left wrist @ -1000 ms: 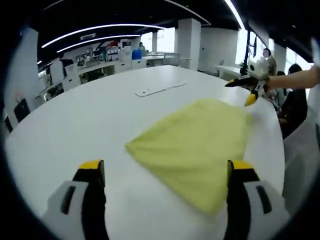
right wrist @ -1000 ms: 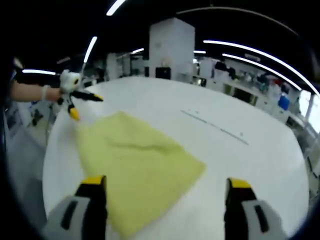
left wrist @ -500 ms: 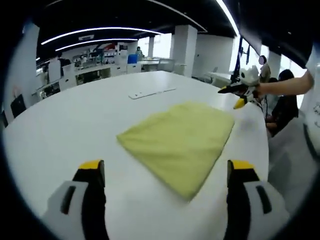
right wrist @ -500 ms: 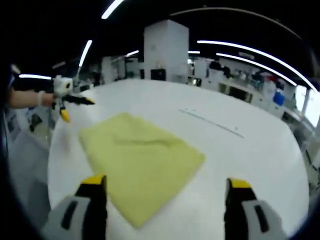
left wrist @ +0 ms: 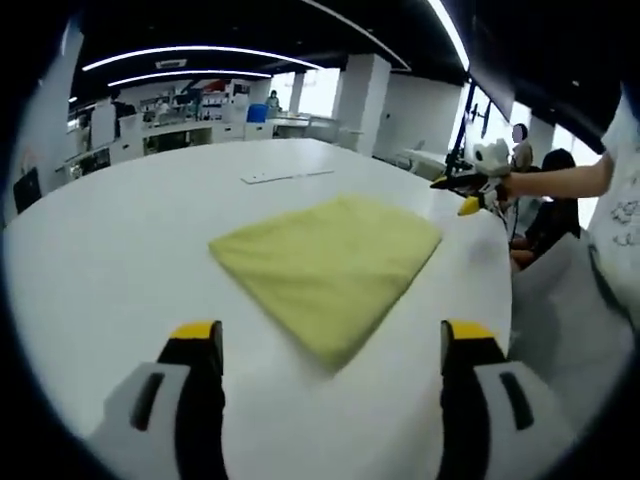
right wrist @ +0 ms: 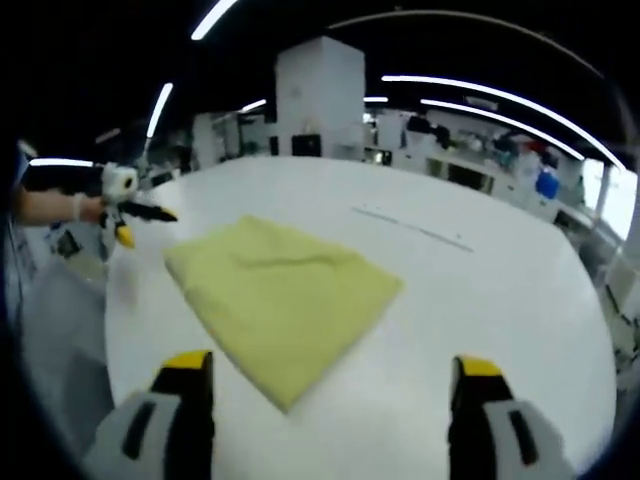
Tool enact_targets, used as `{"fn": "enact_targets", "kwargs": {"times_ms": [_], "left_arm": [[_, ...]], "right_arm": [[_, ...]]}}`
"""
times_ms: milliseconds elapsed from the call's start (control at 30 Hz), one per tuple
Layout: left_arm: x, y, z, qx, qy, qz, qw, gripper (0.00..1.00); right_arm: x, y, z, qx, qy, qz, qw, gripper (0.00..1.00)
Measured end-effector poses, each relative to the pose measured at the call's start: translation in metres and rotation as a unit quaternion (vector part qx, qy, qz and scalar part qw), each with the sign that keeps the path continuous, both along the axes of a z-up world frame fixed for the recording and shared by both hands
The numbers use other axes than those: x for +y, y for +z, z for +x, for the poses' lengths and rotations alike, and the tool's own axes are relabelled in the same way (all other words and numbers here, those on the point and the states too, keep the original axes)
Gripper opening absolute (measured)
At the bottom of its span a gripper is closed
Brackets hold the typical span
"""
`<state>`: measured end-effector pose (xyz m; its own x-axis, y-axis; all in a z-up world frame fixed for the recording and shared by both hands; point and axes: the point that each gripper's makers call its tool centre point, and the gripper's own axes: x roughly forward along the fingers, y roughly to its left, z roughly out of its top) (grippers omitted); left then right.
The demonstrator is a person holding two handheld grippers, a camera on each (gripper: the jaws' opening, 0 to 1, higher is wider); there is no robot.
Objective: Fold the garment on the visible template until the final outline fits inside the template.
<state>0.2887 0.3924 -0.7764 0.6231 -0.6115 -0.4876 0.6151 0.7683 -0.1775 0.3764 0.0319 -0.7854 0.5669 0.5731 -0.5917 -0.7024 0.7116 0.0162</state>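
Over the last second both grippers have drawn back from the cloth: in each view the folded piece now sits farther from the jaws and looks smaller, and the other gripper has slid out past the counter's edge.

The white counter (left wrist: 120, 230) spreads broad and round across both views, with an open-plan office of columns and ceiling strip lights behind it. A thin pale strip (left wrist: 288, 176) lies flat on the counter beyond the cloth, well apart from it.

The yellow garment (left wrist: 325, 258) lies folded flat as a rough four-sided shape near the counter's near edge, one corner pointing toward the left gripper's camera; in the right gripper view the same garment (right wrist: 283, 297) shows a shallow crease across its far part. No template outline can be made out under it.

The left gripper (left wrist: 332, 345) holds nothing, its yellow-tipped jaws spread wide with bare counter and the cloth's near corner between them. The right gripper (right wrist: 331, 372) is likewise spread wide and empty, hovering short of the cloth. Each appears small in the other's view, held by a hand off the counter's edge, jaws parted.
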Motion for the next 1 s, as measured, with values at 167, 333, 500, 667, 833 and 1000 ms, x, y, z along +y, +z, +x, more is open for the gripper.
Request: {"fn": "enact_targets", "kwargs": {"times_ms": [167, 333, 500, 667, 833, 1000], "left_arm": [[0.001, -0.003, -0.001, 0.007, 0.003, -0.003, 1.0, 0.83], [0.003, -0.01, -0.004, 0.017, 0.007, 0.0, 0.9998, 0.76], [0.004, -0.019, -0.008, 0.03, 0.008, 0.005, 0.9995, 0.62], [0.005, -0.027, -0.012, 0.042, 0.006, 0.005, 0.9991, 0.51], [0.005, -0.03, -0.015, 0.053, 0.007, 0.006, 0.9985, 0.4], [0.004, -0.037, -0.015, 0.063, 0.002, 0.016, 0.9979, 0.29]], "right_arm": [[0.001, -0.001, -0.004, 0.005, -0.001, 0.002, 1.0, 0.99], [0.005, -0.001, -0.007, 0.006, 0.003, 0.007, 0.9999, 0.96], [0.007, -0.008, -0.014, 0.022, 0.01, 0.013, 0.9996, 0.88], [0.01, -0.02, -0.026, 0.046, 0.019, 0.018, 0.9986, 0.75], [0.01, -0.03, -0.031, 0.066, 0.017, 0.021, 0.9975, 0.56], [0.017, -0.036, -0.036, 0.082, 0.032, 0.026, 0.9958, 0.26]]}}
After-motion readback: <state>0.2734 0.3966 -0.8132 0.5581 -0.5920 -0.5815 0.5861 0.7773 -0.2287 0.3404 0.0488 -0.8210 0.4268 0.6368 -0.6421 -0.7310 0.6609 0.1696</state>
